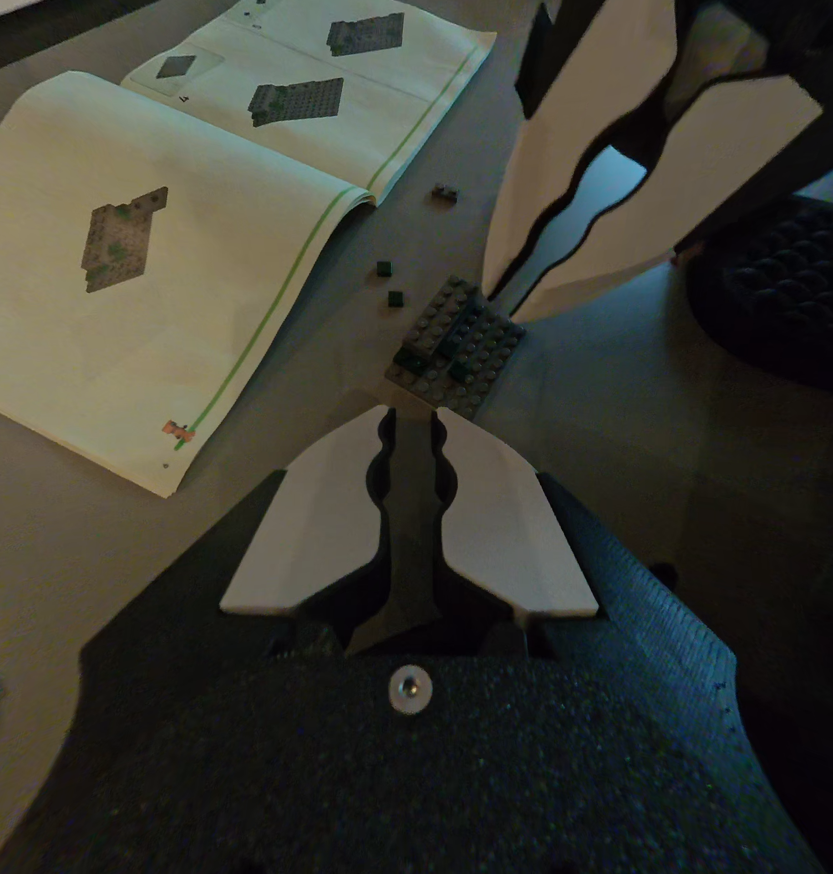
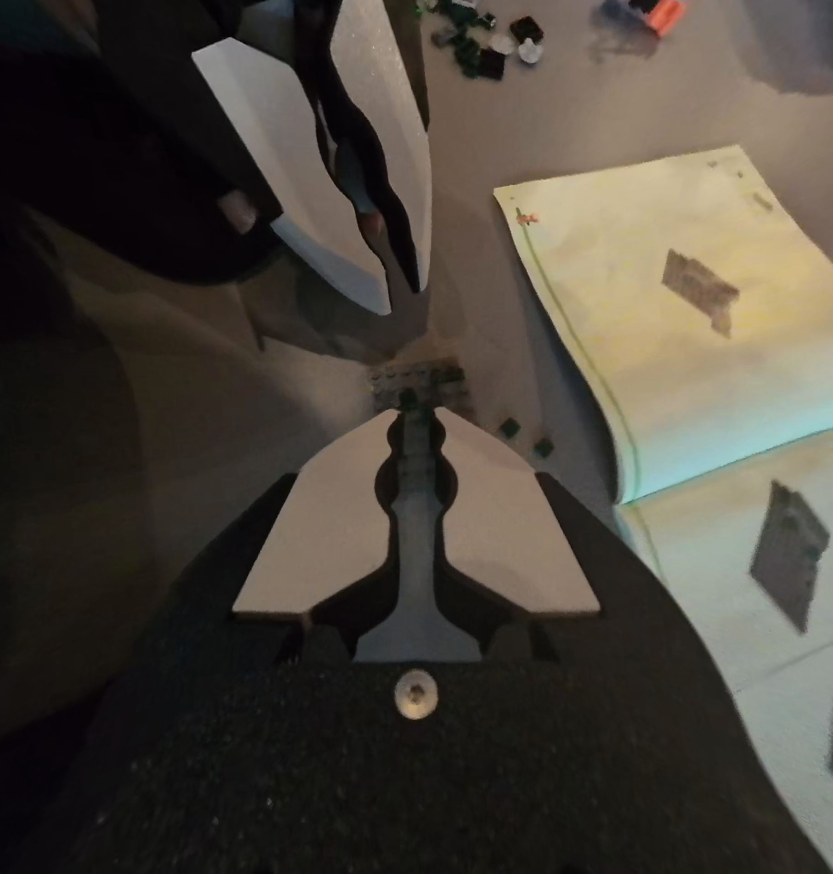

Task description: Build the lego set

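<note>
You are looking at a grey studded lego plate (image 1: 457, 347) that is lying flat on the table (image 1: 74, 544), with a few dark green pieces already sitting on its studs. Just beside it two small dark green bricks (image 1: 384, 268) are lying loose, and one small grey brick (image 1: 445, 193) is resting a little farther away.

Left wrist view: looks steeply down along its own fingers, close above the table (image 1: 64, 544), facing the grey lego plate (image 1: 455, 347) just past its tips.
Right wrist view: looks down from the opposite side, equally near, and blurred.
Shared: the lego plate (image 2: 417, 385), the open instruction booklet (image 1: 168, 265) (image 2: 717, 340), two small dark bricks, and each other's hand-held gripper.
</note>
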`<control>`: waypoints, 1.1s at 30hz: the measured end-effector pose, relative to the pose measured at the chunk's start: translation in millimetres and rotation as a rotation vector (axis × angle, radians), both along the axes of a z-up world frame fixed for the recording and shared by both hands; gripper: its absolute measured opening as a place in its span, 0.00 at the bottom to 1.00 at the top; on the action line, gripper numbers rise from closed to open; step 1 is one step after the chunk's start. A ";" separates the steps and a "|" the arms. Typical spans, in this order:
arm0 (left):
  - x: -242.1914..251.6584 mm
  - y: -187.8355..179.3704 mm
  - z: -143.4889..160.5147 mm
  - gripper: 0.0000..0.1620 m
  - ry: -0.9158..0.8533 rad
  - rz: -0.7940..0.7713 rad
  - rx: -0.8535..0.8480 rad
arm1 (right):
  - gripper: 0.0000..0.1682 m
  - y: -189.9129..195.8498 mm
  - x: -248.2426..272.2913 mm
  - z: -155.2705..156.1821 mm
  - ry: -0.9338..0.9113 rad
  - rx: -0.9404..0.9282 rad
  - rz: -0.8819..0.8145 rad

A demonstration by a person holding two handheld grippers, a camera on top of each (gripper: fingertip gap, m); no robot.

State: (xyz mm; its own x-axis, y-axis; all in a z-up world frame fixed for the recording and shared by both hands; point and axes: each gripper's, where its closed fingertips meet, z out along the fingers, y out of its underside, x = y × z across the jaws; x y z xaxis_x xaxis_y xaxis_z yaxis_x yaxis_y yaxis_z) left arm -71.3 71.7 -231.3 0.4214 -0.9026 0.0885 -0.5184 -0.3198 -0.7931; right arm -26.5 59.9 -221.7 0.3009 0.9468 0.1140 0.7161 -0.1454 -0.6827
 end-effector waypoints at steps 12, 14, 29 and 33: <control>2.9 -4.3 -11.0 0.10 0.090 -0.037 0.010 | 0.25 0.1 17.8 -18.6 0.065 0.026 -0.085; 3.2 -4.2 -12.9 0.10 0.104 -0.038 0.009 | 0.31 1.8 21.0 -22.5 0.059 0.006 -0.058; 2.7 -2.9 -11.2 0.10 0.103 -0.027 0.029 | 0.30 9.6 7.5 -34.9 0.027 -0.104 0.181; 3.3 -3.4 -8.7 0.11 0.079 -0.031 0.010 | 0.30 9.1 7.9 -32.8 0.051 -0.091 0.181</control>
